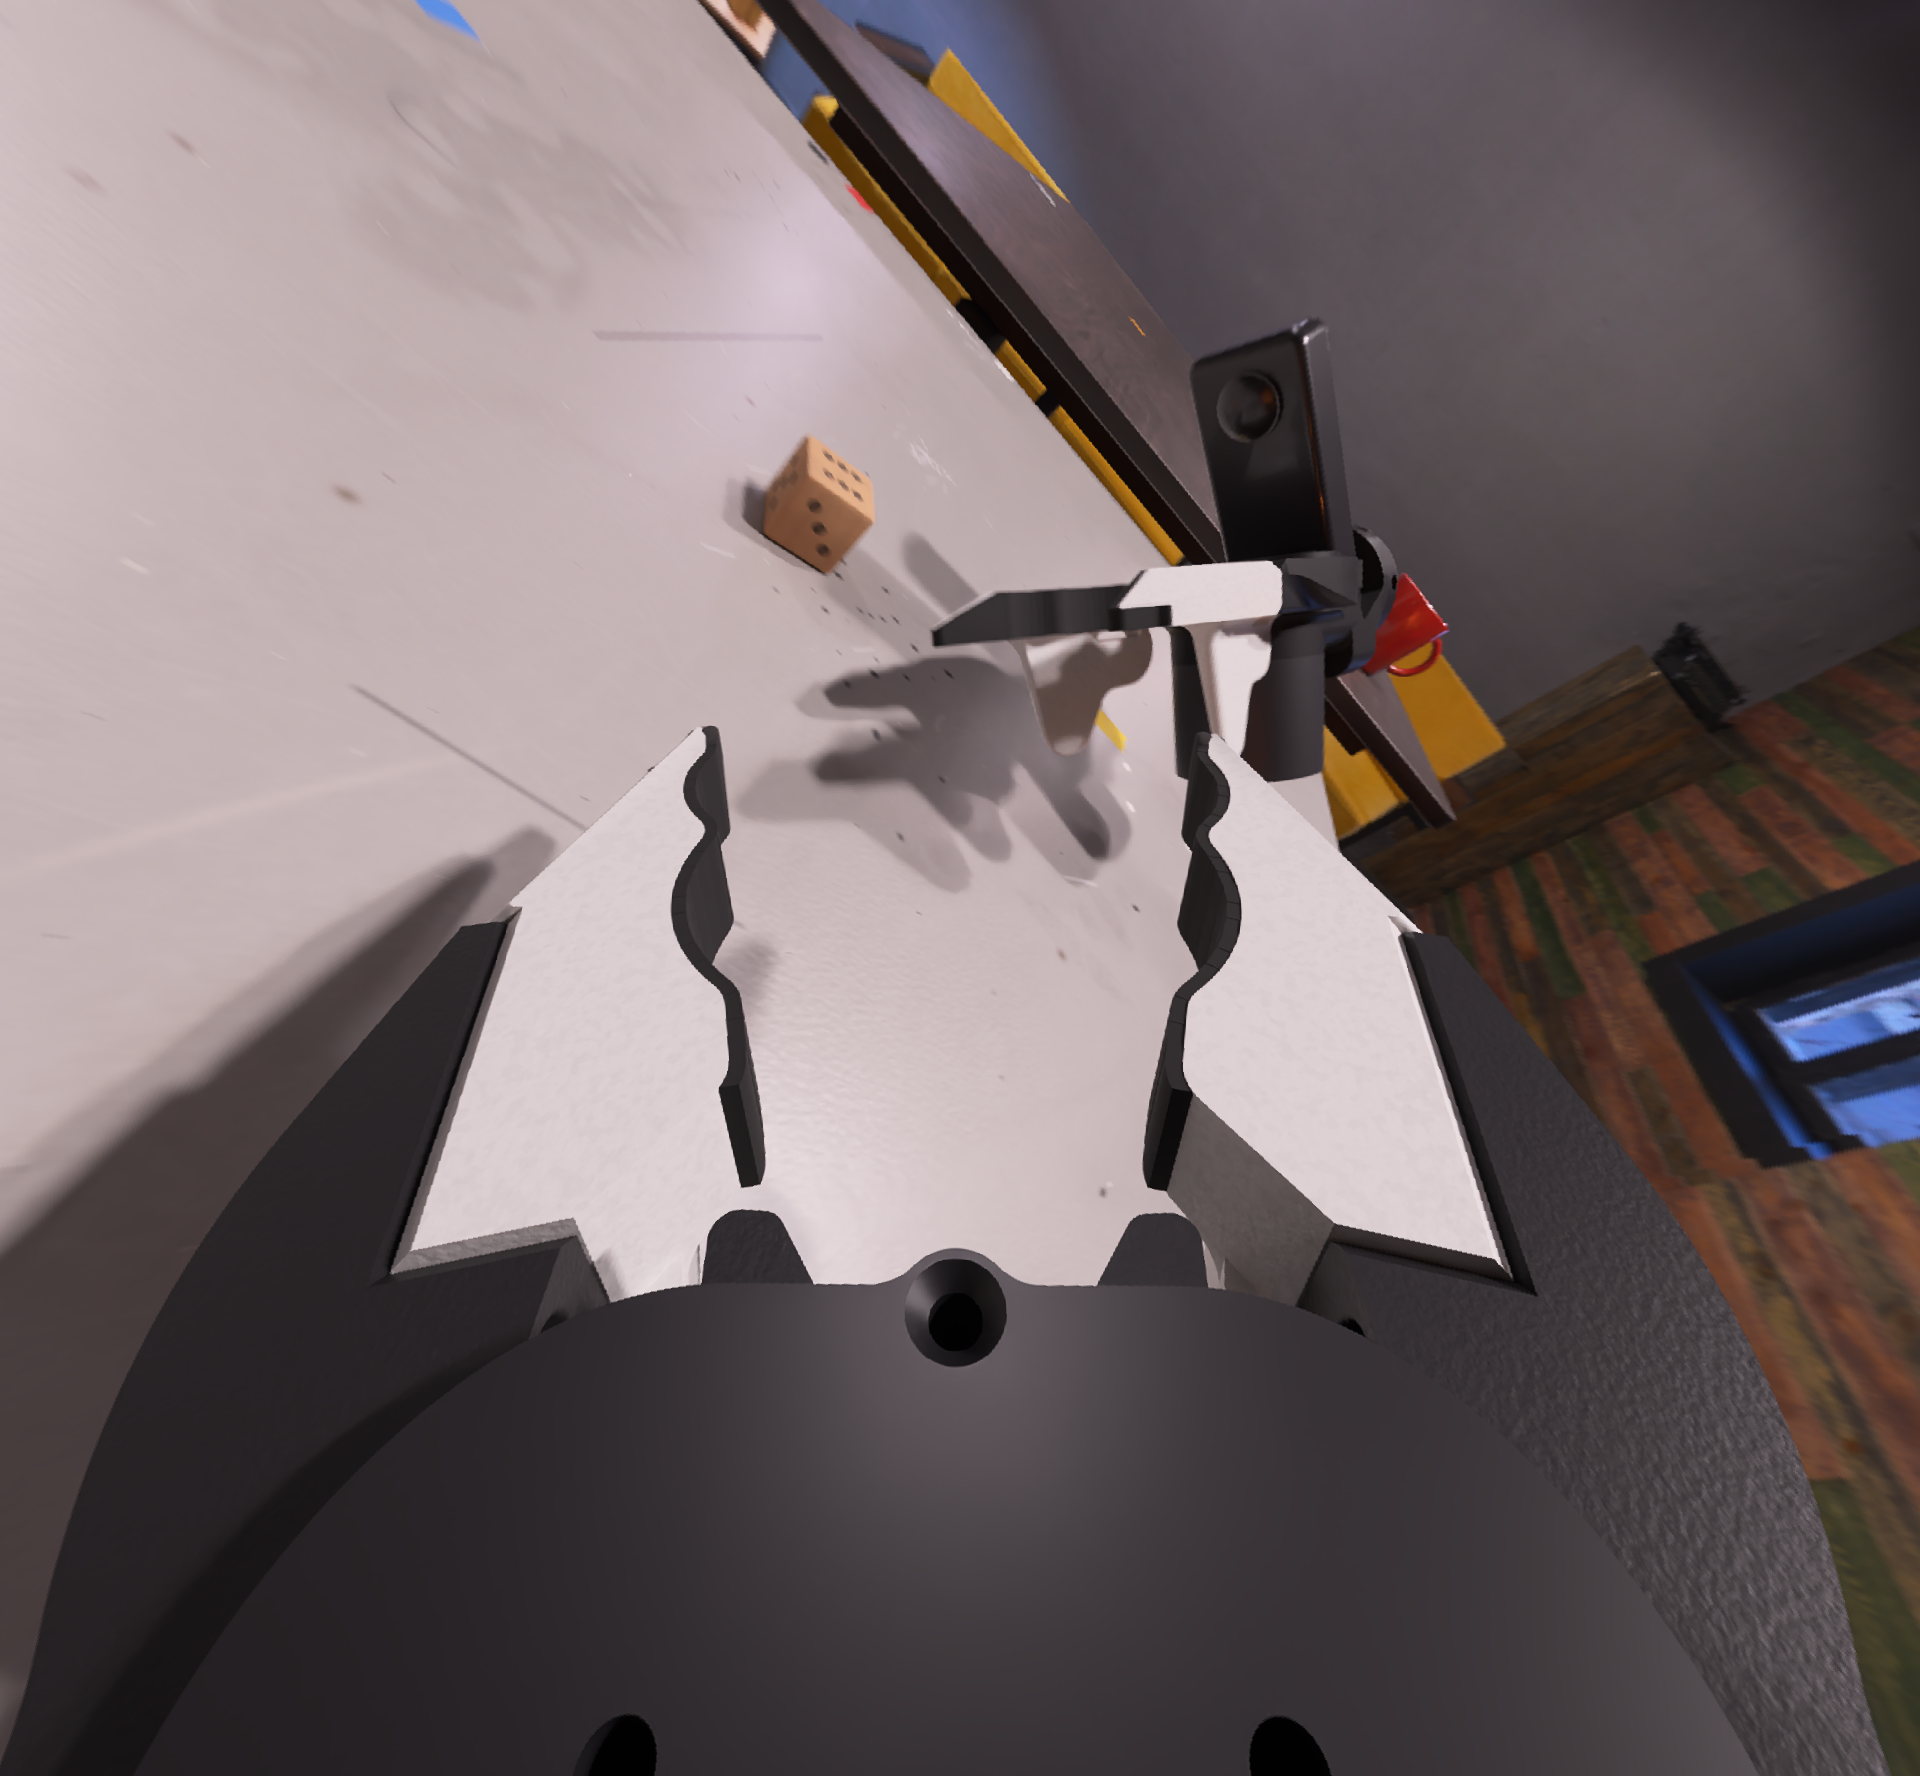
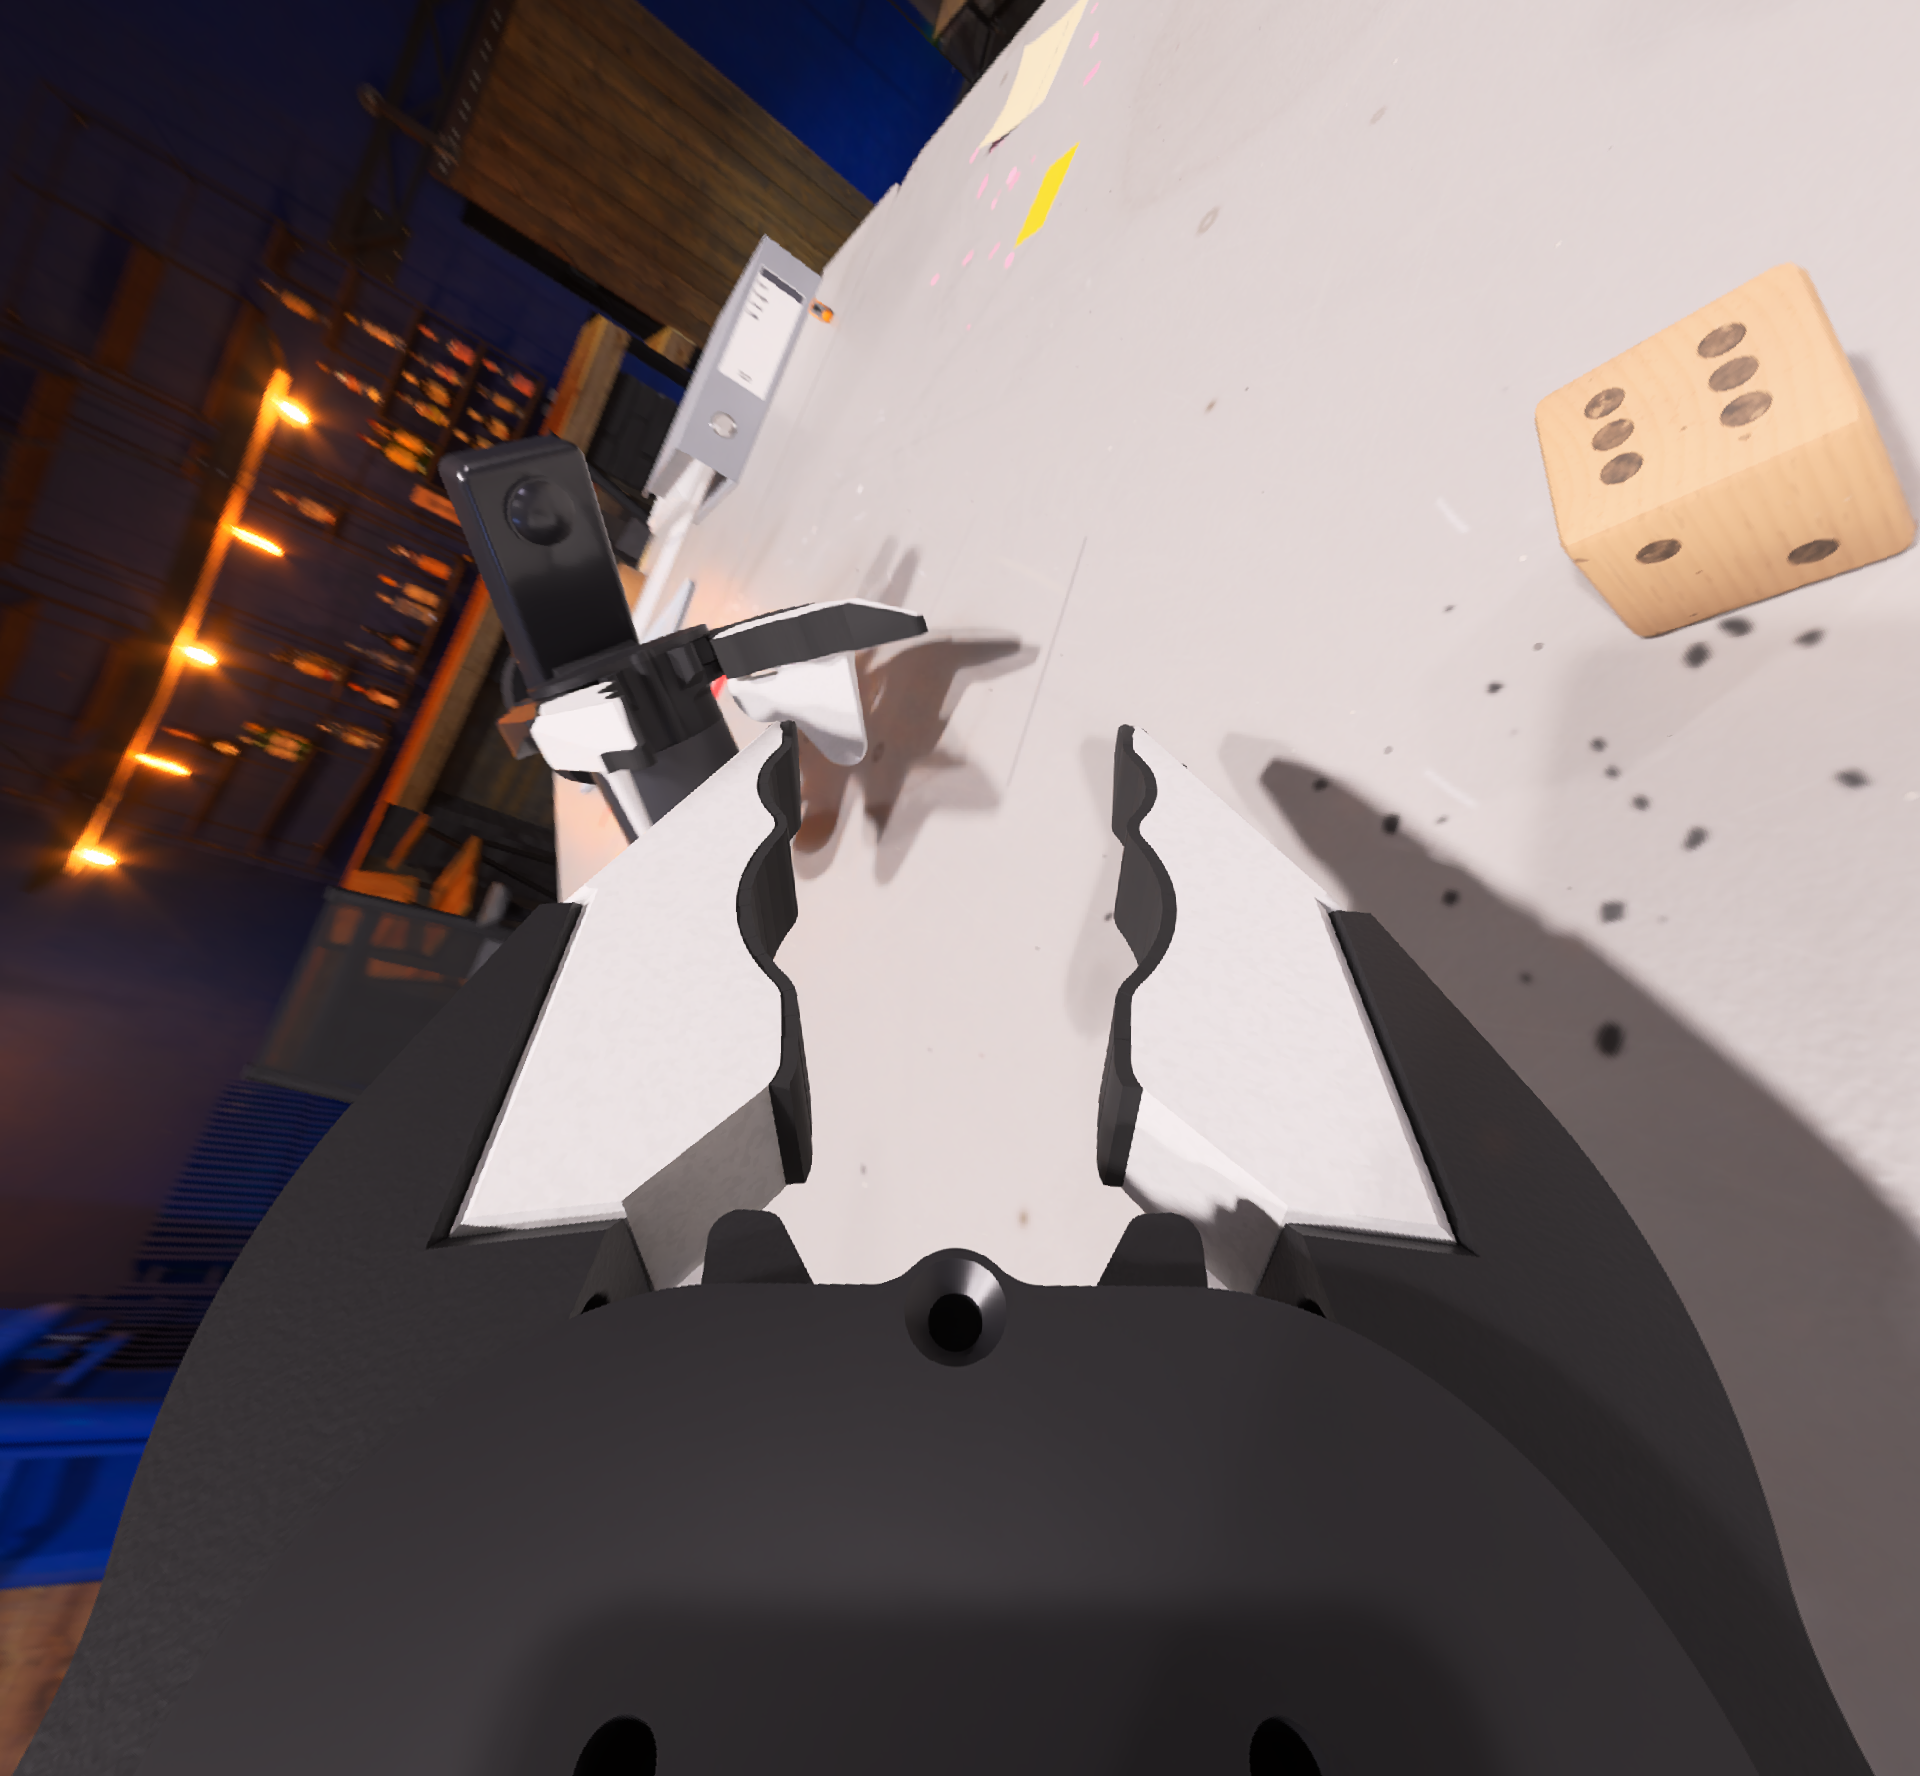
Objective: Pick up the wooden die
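Note:
The wooden die (image 1: 819,505) rests on the pale table (image 1: 312,376), ahead of my left gripper (image 1: 954,739) and a little left of its line. My left gripper is open and empty above the table. In the right wrist view the die (image 2: 1714,459) lies to the upper right of my right gripper (image 2: 954,739), apart from it. My right gripper is open and empty. Each gripper shows in the other's view: the right one (image 1: 1049,620) just right of the die, the left one (image 2: 831,646) at the table's left edge.
A dark board (image 1: 1039,251) over yellow parts (image 1: 977,105) runs along the table's right edge in the left wrist view. A blue patch (image 1: 436,1) marks the far table. In the right wrist view a grey binder (image 2: 748,376) and yellow notes (image 2: 1044,188) lie farther off.

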